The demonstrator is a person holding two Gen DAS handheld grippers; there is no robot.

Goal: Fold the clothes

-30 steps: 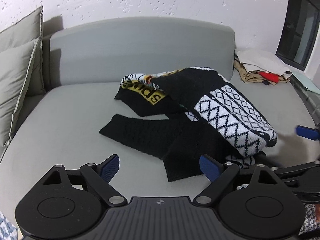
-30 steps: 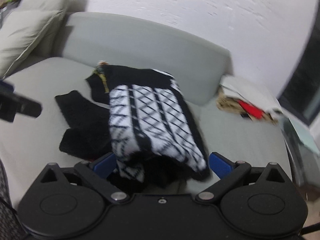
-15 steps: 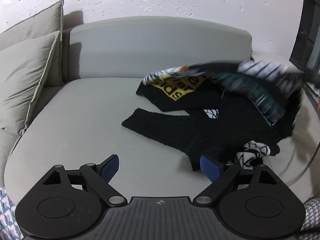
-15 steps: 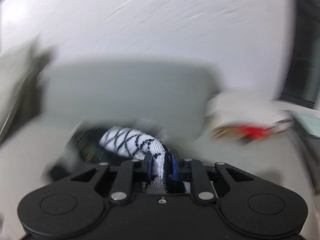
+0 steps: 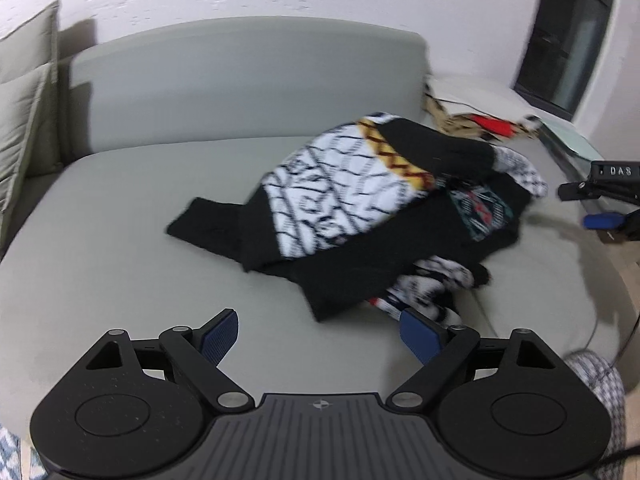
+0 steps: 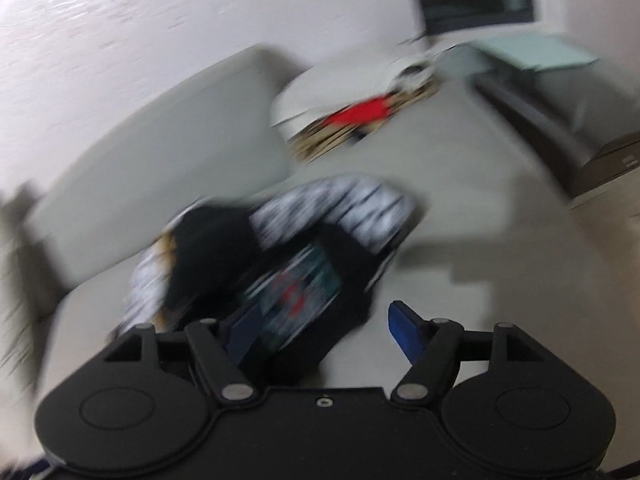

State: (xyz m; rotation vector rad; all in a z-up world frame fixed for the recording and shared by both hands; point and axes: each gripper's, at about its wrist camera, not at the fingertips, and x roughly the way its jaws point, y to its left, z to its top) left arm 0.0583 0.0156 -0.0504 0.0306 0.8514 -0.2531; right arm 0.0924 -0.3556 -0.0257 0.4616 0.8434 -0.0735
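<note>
A black and white patterned sweater (image 5: 360, 208) with a yellow band lies bunched in a heap on the grey sofa seat (image 5: 120, 240). My left gripper (image 5: 320, 332) hovers open just in front of the heap, nothing between its blue pads. My right gripper (image 6: 326, 328) is open at the sweater's (image 6: 280, 256) right end, with black cloth lying close to its left pad; the view is blurred. The right gripper also shows at the right edge of the left wrist view, its blue pad (image 5: 602, 221) clear of the cloth.
Grey cushions (image 5: 24, 120) lean at the sofa's left end. A stack of folded clothes with a red piece (image 5: 480, 120) lies at the back right. A dark window (image 5: 568, 40) and a glass side table (image 5: 572, 148) stand to the right.
The right gripper closed on the sweater's patterned end, flung it over toward the back, and has let go and opened. The sweater now lies turned over in a heap. The left gripper stayed open.
</note>
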